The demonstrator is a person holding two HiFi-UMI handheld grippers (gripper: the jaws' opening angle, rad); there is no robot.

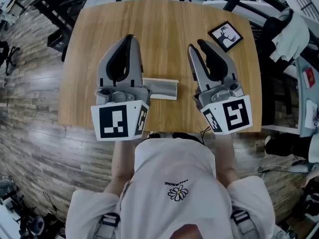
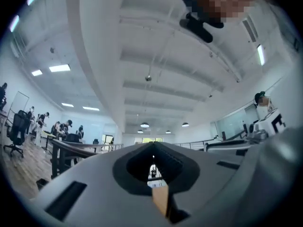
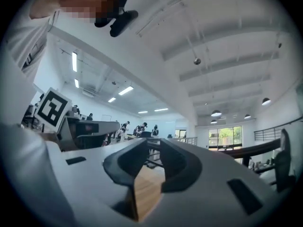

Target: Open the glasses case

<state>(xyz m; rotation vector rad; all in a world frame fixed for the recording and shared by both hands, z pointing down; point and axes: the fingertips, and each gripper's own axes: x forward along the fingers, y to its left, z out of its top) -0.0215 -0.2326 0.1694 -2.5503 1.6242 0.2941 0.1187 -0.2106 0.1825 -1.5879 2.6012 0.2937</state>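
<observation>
The grey glasses case lies on the wooden table, near its front edge. It shows between my two grippers, and the left one hides its left end. Both grippers are held up high over the table, well apart from the case. The left gripper has its jaws together with nothing in them; in the left gripper view the left gripper points out across the room. The right gripper stands a little open and empty, and the narrow gap of the right gripper shows only table and room beyond.
A black-framed card with a deer picture lies at the table's far right corner. Clothing and gear crowd the right side, and wood floor lies to the left. My own torso is against the front edge.
</observation>
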